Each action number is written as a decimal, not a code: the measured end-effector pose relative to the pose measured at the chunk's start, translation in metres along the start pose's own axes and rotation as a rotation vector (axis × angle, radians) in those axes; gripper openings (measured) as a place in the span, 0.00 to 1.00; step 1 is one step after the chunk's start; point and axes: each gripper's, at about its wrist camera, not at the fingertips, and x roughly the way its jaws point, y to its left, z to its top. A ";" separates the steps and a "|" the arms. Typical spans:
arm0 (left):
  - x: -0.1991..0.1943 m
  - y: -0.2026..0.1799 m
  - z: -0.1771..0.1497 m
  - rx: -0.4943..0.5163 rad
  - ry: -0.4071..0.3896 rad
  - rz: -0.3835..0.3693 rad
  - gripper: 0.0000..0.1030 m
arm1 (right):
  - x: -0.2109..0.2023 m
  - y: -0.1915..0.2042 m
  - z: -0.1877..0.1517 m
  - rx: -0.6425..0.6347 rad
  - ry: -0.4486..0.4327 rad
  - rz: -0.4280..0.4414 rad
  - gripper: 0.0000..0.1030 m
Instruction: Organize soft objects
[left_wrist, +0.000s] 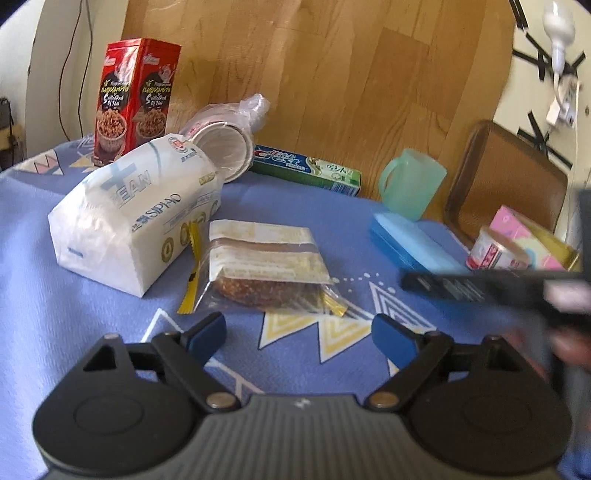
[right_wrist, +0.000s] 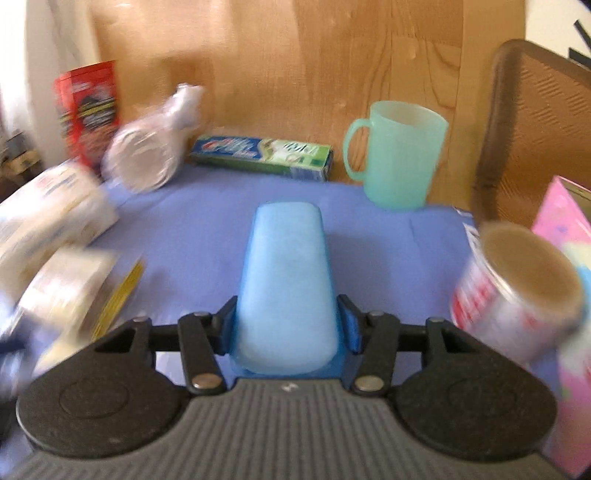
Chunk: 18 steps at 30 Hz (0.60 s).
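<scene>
Blue pads of the right gripper (right_wrist: 288, 328) clamp a light-blue sponge (right_wrist: 286, 280) at its near end, the far end pointing across the patterned blue tablecloth (right_wrist: 207, 236) toward a green mug (right_wrist: 397, 155) and a toothpaste box (right_wrist: 262, 157) along the wooden wall. Beside it, the left gripper (left_wrist: 299, 334) hangs with jaws wide apart and nothing between them, just short of a bagged slice of bread (left_wrist: 264, 264). A white paper bag (left_wrist: 133, 221) lies left of the bread; a red carton (left_wrist: 135, 98) stands behind.
</scene>
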 end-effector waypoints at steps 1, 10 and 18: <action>0.000 -0.001 0.001 0.008 0.003 0.007 0.88 | -0.013 0.001 -0.010 -0.013 -0.002 0.013 0.55; 0.005 -0.011 0.000 0.063 0.029 0.043 0.95 | -0.077 -0.001 -0.069 0.043 -0.078 0.064 0.85; 0.008 -0.015 0.001 0.092 0.042 0.062 0.97 | -0.082 -0.013 -0.071 0.150 -0.113 0.128 0.88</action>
